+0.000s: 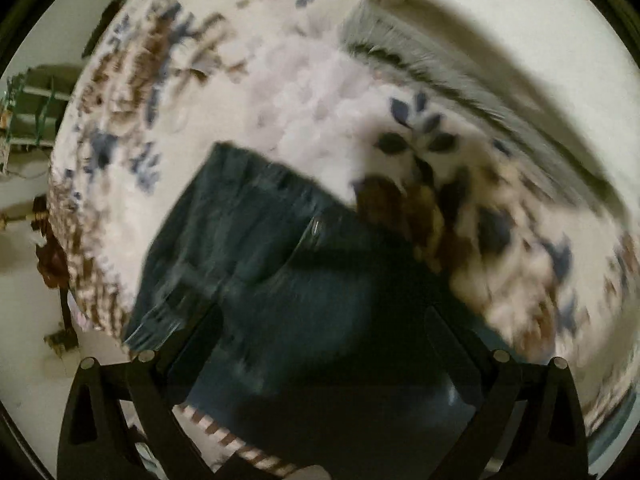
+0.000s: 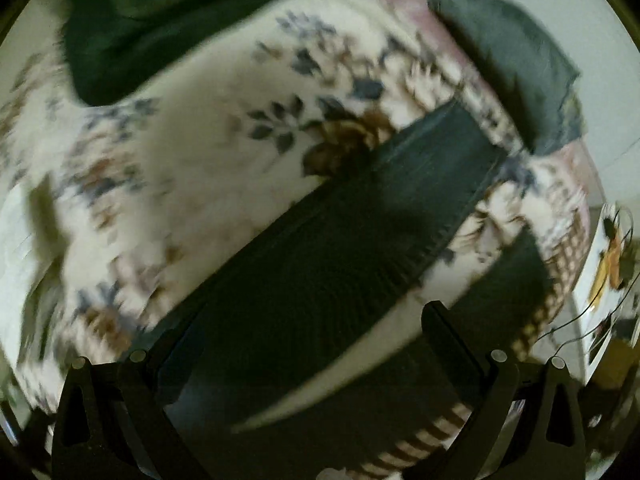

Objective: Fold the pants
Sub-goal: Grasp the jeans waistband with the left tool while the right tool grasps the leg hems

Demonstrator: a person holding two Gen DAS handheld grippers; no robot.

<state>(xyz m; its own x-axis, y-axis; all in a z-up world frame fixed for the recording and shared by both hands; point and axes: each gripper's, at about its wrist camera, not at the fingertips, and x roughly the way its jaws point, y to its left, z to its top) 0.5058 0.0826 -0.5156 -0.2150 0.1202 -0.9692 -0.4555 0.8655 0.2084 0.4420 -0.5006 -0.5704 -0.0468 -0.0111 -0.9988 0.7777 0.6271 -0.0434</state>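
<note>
My left hand-held gripper (image 1: 320,344) hangs with its fingers spread wide over the waist end of the dark pants (image 1: 256,264), which lie flat on the flowered bedspread (image 1: 168,80). My right hand-held gripper (image 2: 316,344) is wide too, above one pant leg (image 2: 360,220) (both views blurred). A grey pillow (image 2: 516,72) sits beyond.

Dark denim pants (image 1: 260,264) lie matt on a soft, floral-printed cloth bedspread (image 1: 312,80).

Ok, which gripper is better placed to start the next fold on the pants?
Probably left: the left gripper is open right over the pants waist end. The right gripper, also open, looks along a leg.
</note>
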